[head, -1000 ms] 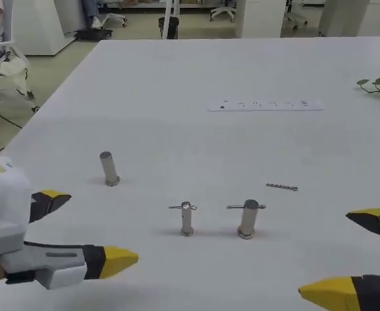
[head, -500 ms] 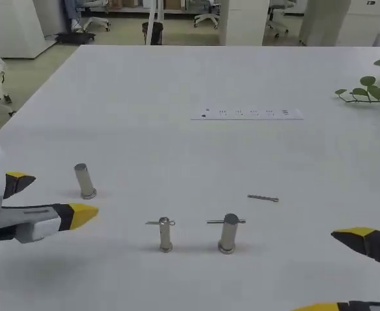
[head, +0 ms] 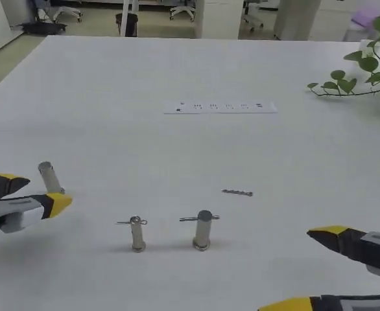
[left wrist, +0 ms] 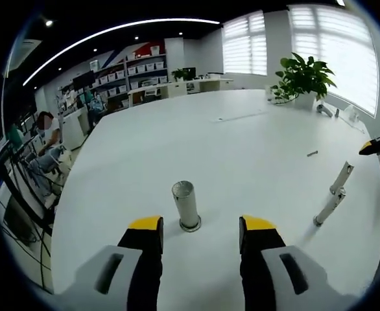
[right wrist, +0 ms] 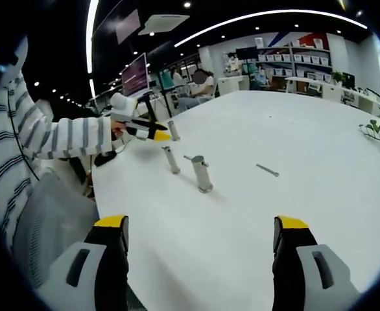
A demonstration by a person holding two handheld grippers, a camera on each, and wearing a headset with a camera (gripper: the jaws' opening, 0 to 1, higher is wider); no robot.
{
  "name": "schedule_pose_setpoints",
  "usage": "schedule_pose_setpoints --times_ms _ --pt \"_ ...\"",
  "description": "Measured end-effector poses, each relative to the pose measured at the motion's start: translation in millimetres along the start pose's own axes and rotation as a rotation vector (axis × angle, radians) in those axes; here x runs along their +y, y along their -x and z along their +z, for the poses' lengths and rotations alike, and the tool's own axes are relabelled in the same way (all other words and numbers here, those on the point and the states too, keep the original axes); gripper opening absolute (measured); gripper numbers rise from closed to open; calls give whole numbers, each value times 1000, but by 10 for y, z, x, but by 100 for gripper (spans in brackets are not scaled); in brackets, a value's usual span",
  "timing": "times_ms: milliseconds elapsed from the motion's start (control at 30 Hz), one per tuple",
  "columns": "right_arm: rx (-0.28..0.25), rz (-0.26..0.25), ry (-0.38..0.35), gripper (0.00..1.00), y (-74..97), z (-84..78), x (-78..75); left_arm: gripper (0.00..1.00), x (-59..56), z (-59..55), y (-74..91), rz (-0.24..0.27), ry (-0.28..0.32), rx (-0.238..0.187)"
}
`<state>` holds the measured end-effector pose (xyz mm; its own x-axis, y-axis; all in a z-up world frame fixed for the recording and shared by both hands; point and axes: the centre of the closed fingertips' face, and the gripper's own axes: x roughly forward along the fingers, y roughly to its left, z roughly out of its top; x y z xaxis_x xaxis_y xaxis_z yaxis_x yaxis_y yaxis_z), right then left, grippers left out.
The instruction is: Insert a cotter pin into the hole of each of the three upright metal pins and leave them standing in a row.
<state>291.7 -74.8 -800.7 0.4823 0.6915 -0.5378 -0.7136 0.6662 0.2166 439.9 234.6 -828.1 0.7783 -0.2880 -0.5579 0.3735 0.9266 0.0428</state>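
Three metal pins stand on the white table (head: 177,149). The middle pin (head: 137,233) and the right pin (head: 203,230) each carry a cotter pin through the top. The left pin (head: 47,177) is bare. My left gripper (head: 37,192) is open, and the bare pin (left wrist: 187,206) stands just ahead of its yellow fingertips, between their lines. A loose cotter pin (head: 237,192) lies flat behind the right pin. My right gripper (head: 300,269) hangs open at the near right, with nothing between its jaws. From there the pins (right wrist: 201,173) and the loose cotter pin (right wrist: 266,170) lie well ahead.
A white power strip (head: 220,107) lies mid-table further back. A leafy plant (head: 365,65) reaches in at the far right. Chairs and a person sit beyond the table's left side (left wrist: 44,139). Open table surface surrounds the pins.
My left gripper has moved up to the bare pin, so its tips now flank it. The head camera has swung, shifting the whole scene left. The right gripper stays open.
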Motion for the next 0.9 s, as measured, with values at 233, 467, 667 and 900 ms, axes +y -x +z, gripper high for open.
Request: schedule_pose_setpoints --times_ms 233,467,667,900 --pt "2 -9 -15 93 -4 -22 -11 34 35 99 -124 22 27 -34" --pt "1 -7 -22 93 -13 -15 0 28 59 90 -207 16 51 -33" --pt "1 -17 -24 91 1 -8 -27 19 159 94 -227 34 13 -36" --pt "1 -25 -25 89 26 4 -48 12 196 86 -236 6 15 -38"
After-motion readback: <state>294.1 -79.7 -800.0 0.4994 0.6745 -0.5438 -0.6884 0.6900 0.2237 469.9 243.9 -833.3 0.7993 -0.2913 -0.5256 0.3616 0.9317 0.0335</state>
